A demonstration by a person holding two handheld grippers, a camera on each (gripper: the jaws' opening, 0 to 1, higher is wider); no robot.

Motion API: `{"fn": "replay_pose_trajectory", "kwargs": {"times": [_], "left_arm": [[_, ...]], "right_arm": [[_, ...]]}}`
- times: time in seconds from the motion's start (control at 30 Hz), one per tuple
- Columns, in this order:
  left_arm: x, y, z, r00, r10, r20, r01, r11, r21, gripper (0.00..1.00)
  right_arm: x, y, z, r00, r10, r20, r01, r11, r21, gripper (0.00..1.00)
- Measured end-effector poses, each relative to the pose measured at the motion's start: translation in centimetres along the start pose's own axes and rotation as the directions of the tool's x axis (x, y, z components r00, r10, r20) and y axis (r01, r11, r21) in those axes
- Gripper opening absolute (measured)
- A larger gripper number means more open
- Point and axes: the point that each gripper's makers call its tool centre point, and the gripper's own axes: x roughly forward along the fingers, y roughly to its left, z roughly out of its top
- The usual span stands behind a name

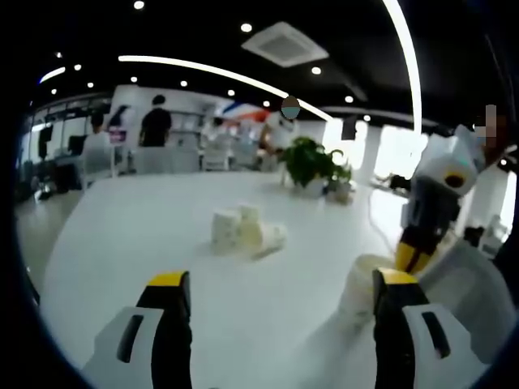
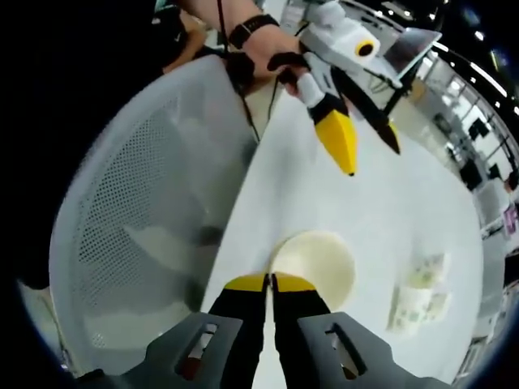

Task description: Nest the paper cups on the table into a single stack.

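A small cluster of white paper cups [image 1: 243, 231] sits in the middle of the white table [image 1: 146, 235], some upright and one lying on its side; the same cluster [image 2: 422, 296] lies at the right of the right gripper view. My left gripper [image 1: 282, 285] is open over the table with nothing between its jaws, well short of the cluster. My right gripper [image 2: 270, 281] is shut on the near rim of a single paper cup [image 2: 316, 259] standing at the table edge. That cup [image 1: 361, 288] appears beside my left gripper's right jaw, with the right gripper [image 1: 412, 258] above it.
A white mesh chair [image 2: 138, 219] stands against the table edge, close to the held cup. A person's hand [image 2: 268, 49] holds the left gripper [image 2: 357, 138] farther along the table. Potted plants [image 1: 312, 162] stand at the far end, with people and desks behind them.
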Motion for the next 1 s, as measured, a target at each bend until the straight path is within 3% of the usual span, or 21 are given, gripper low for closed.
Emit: {"fn": "replay_pose_trajectory", "kwargs": {"times": [0.33,0.63,1.0], "left_arm": [[-0.04,0.06,0.25,1.0,0.0,0.009,0.0,1.0,-0.002,0.91],[-0.3,0.23,0.31,1.0,0.005,0.01,-0.005,1.0,-0.005,0.9],[-0.26,0.16,0.44,1.0,0.007,0.014,-0.007,1.0,-0.004,0.91]], "right_arm": [[0.21,-0.11,0.11,1.0,0.015,-0.002,-0.015,1.0,0.004,0.0],[0.6,0.36,-0.38,0.999,0.029,-0.017,-0.029,0.999,0.015,0.06],[-0.02,0.15,0.04,1.0,-0.02,0.006,0.02,1.0,0.015,0.11]]}}
